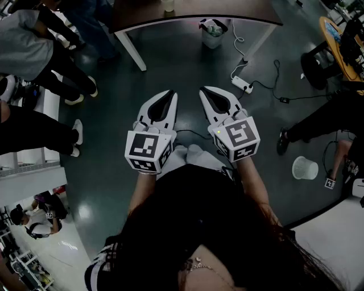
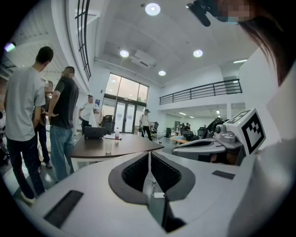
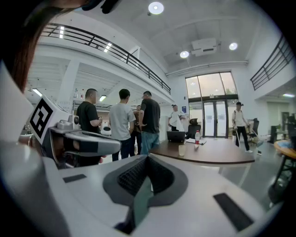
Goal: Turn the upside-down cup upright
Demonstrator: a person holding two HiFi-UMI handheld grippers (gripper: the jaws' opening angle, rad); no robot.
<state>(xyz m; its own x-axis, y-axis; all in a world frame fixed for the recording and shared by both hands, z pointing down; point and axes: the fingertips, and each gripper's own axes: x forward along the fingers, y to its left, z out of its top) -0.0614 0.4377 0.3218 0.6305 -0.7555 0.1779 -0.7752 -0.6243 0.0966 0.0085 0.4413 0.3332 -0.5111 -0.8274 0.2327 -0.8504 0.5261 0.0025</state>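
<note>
A pale translucent cup stands on a brown table some way ahead of me; it also shows in the right gripper view as the cup and at the top edge of the head view as the cup. Which way up it stands I cannot tell. My left gripper and right gripper are held side by side in front of my body, well short of the table. In its own view the left gripper is shut and empty. The right gripper is likewise shut with nothing between its pads.
A laptop and a bottle share the table. Under it stands a waste bin; a power strip with cables lies on the dark floor. A white bucket sits at the right. Several people stand left of the table.
</note>
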